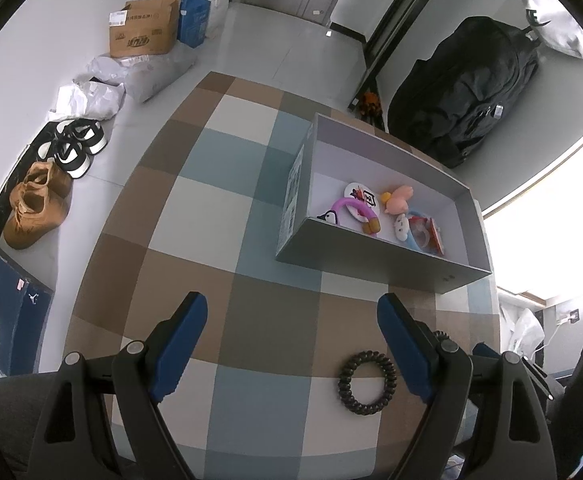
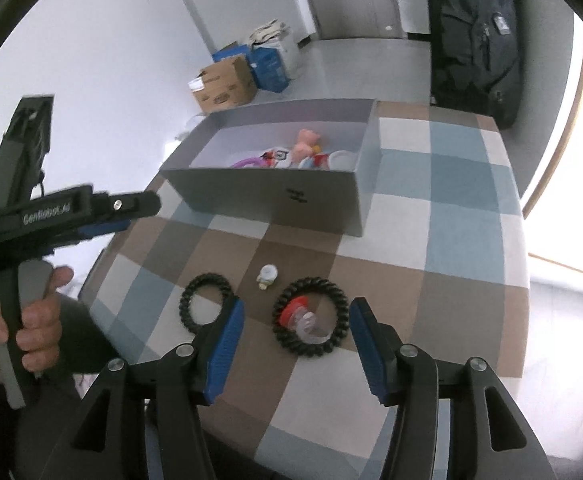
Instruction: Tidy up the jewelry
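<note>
While the grey box (image 1: 375, 258) stands on the checked tablecloth (image 1: 195, 200) with a pink figure (image 1: 399, 198), a purple ring piece (image 1: 355, 212) and other trinkets inside, two black spiral hair ties are seen lying outside it. The left gripper (image 1: 291, 354) is held with its jaws wide apart, one hair tie (image 1: 366, 383) just beside its right finger. The right gripper (image 2: 297, 348) is likewise spread open over the second hair tie (image 2: 311, 317), on which a red-and-clear clip (image 2: 301, 318) rests, a small white charm (image 2: 268, 276) lying near.
</note>
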